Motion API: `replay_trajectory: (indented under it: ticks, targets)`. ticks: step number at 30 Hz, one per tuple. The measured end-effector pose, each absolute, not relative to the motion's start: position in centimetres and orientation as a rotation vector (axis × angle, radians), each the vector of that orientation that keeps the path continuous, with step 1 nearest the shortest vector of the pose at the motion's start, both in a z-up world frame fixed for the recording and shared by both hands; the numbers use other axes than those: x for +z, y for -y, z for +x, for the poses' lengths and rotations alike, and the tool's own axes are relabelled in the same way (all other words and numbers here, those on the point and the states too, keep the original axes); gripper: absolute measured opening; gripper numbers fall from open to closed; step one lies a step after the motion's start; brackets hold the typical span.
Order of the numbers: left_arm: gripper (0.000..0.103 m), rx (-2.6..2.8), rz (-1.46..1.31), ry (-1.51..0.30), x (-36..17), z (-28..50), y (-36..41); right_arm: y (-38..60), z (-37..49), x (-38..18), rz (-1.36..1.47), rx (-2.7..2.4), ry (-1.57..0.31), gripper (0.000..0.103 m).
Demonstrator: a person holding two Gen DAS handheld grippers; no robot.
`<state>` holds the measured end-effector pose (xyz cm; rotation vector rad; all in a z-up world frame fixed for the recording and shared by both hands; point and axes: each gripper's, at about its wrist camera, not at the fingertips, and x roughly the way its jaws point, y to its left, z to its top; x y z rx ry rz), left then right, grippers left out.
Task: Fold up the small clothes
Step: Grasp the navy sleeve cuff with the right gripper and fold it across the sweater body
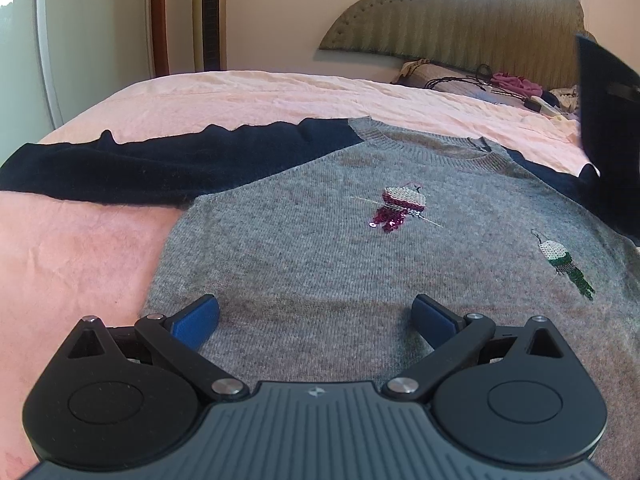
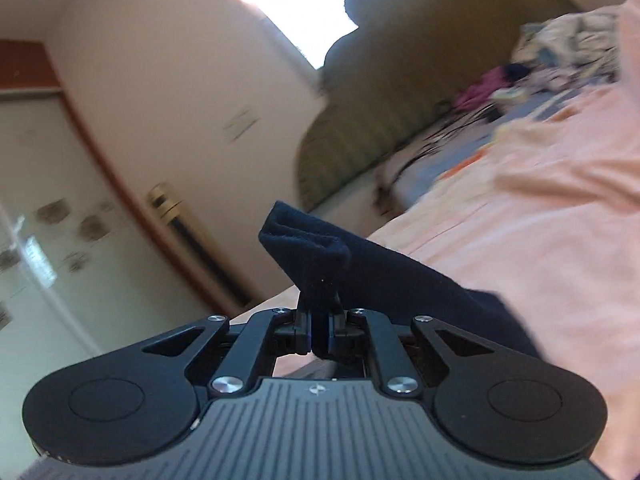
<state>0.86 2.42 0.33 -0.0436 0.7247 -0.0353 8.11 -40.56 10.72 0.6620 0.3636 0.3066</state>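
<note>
A small grey knit sweater (image 1: pixel 320 264) with navy sleeves and sequin motifs lies flat on the pink bedsheet (image 1: pixel 240 96). Its left navy sleeve (image 1: pixel 120 172) stretches out to the left. My left gripper (image 1: pixel 316 316) hovers open over the sweater's lower hem, blue pads wide apart, nothing between them. In the right wrist view my right gripper (image 2: pixel 319 332) is shut on the cuff of the other navy sleeve (image 2: pixel 320 256), which is lifted off the bed and sticks up past the fingers. A dark shape at the right edge of the left wrist view is that raised sleeve (image 1: pixel 608 120).
A padded olive headboard (image 1: pixel 460 20) stands at the far end of the bed. Loose clothes and cables (image 1: pixel 500 84) are piled near it. A wall, a wooden door frame (image 1: pixel 160 16) and a tower fan (image 1: pixel 208 12) lie beyond the bed's left side.
</note>
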Motion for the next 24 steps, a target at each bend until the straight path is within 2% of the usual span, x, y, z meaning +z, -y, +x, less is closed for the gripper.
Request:
replay_trajectory:
  ticks: [2,3,4,5,6,7,13,15,18,20,24]
  targets:
    - [0.103,-0.039,-0.052,-0.721,0.3,0.8,-2.6,34.8,9.4,9.7,0.696,0.442,-0.449,0.017]
    - [0.103,-0.041,-0.059,-0.718,0.4,0.8,-2.7,32.4,10.1,8.8,0.705,0.483,-0.505,0.025]
    - [0.103,-0.045,-0.07,-0.714,0.4,0.7,-2.9,30.4,10.6,8.0,0.704,0.509,-0.568,0.053]
    - [0.103,-0.051,-0.086,-0.707,0.4,0.6,-3.1,28.9,10.7,7.3,0.704,0.51,-0.624,0.068]
    - [0.103,-0.058,-0.111,-0.697,0.4,0.5,-3.4,28.0,10.2,6.6,0.713,0.485,-0.643,0.078]
    - [0.103,-0.07,-0.155,-0.68,0.4,0.2,-4.0,27.9,9.5,6.2,0.723,0.478,-0.637,0.075]
    - [0.103,-0.124,-0.479,-0.586,0.5,-0.6,-7.3,30.1,2.0,4.8,0.624,0.48,-0.585,0.076]
    - [0.103,-0.215,-0.565,-0.664,1.1,1.5,-7.3,31.3,0.6,3.1,0.61,0.487,-0.593,0.08]
    - [0.103,-0.306,-0.67,-0.758,1.6,5.2,-6.0,33.1,0.5,1.7,0.745,0.496,-0.584,0.081]
    - [0.103,-0.356,-0.689,-0.798,1.3,7.7,-4.4,33.5,0.6,1.5,0.784,0.508,-0.56,0.089]
    - [0.102,-0.396,-0.67,-0.886,-0.1,11.3,-0.4,33.5,0.8,1.2,0.802,0.523,-0.564,0.091]
